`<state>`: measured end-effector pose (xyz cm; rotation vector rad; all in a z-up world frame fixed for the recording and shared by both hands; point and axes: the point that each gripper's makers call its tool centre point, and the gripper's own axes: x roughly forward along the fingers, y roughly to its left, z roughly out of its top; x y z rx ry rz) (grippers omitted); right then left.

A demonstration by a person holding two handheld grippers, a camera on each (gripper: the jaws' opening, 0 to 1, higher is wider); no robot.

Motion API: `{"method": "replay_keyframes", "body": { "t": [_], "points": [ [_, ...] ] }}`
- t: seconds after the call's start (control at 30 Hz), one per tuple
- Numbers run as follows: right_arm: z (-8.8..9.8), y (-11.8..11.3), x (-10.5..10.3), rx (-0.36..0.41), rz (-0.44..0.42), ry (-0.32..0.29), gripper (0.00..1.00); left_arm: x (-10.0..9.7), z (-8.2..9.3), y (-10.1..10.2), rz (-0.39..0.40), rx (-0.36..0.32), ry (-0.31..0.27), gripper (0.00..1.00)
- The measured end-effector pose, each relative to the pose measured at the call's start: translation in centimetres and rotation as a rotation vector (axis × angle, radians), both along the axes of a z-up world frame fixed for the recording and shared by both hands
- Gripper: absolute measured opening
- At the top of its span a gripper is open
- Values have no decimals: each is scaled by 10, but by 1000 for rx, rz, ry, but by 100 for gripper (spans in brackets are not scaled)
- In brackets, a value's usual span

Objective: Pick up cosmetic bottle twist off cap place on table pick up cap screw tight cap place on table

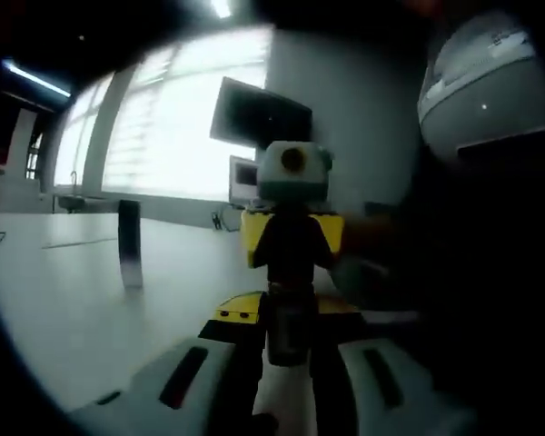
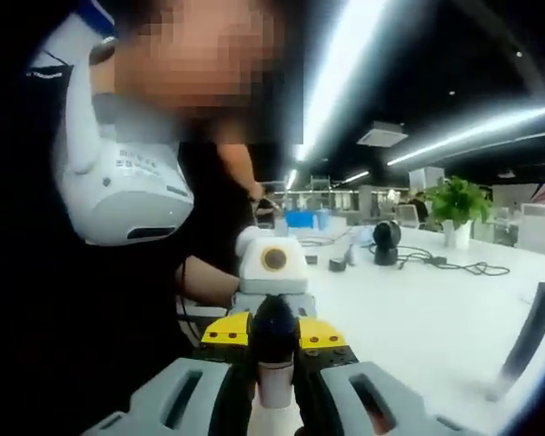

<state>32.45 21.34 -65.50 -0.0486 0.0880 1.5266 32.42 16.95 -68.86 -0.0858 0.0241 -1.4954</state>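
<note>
1. White device (image 2: 118,195) worn on the person's chest, right gripper view: several lines of small dark print on its front face, too blurred to read.
2. The same white device (image 1: 481,86), left gripper view: a small reddish mark near its top edge, not legible.
3. No other text, brand, number or sign can be read.

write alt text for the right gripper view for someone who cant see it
The right hand-held gripper and the left hand-held gripper, facing it, both close on a small cosmetic bottle with a dark cap, held above a white table. A dark tube stands at right, a potted plant farther back.
</note>
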Motion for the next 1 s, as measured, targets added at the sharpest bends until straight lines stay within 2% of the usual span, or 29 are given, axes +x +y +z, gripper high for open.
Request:
{"method": "replay_keyframes", "body": {
  "t": [0.23,0.67,0.7,0.77,0.83,1.0],
  "points": [
    [-4,-4,-7,-28,53,-12,10,-14,-3,-4,-60,22,-10,8],
    [-2,-2,-6,-28,39,-20,11,-13,0,-4,-44,8,-6,8],
    [-5,-1,-5,-41,34,-27,13,-12,2,-4,-39,-1,-2,8],
    [-9,2,-5,-49,28,-30,24,-9,3,-3,-28,-8,3,8],
    [-8,5,-1,-25,3,-20,34,-6,3,-2,-15,-11,7,8],
    [-2,4,15,37,-99,-21,34,3,1,-3,35,5,-6,9]
  ]
}}
